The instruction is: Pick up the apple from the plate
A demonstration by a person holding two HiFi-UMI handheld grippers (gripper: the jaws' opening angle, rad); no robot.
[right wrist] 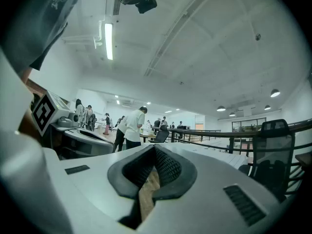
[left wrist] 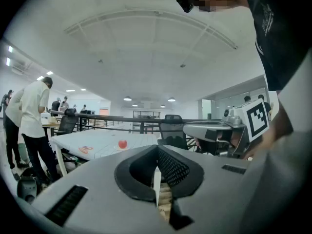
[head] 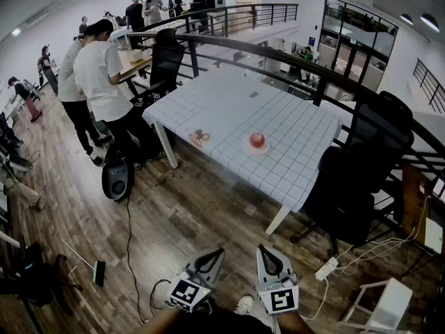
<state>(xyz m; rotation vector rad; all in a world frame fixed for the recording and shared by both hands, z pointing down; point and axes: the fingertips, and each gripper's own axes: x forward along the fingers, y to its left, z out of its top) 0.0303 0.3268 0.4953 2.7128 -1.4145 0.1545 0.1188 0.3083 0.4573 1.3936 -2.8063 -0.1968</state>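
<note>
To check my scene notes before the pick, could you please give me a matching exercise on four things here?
Things: 1 apple; 2 office chair; 3 left gripper; 4 power strip.
Matches: A white, lying on the floor; B shut, empty; C on the plate; D black, beside the table.
Pairs: 1-C; 2-D; 3-B; 4-A.

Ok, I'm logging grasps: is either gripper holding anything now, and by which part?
Nothing is held. The left gripper and right gripper both show jaws together and empty; the apple sits on its plate on the table, well away from both.
</note>
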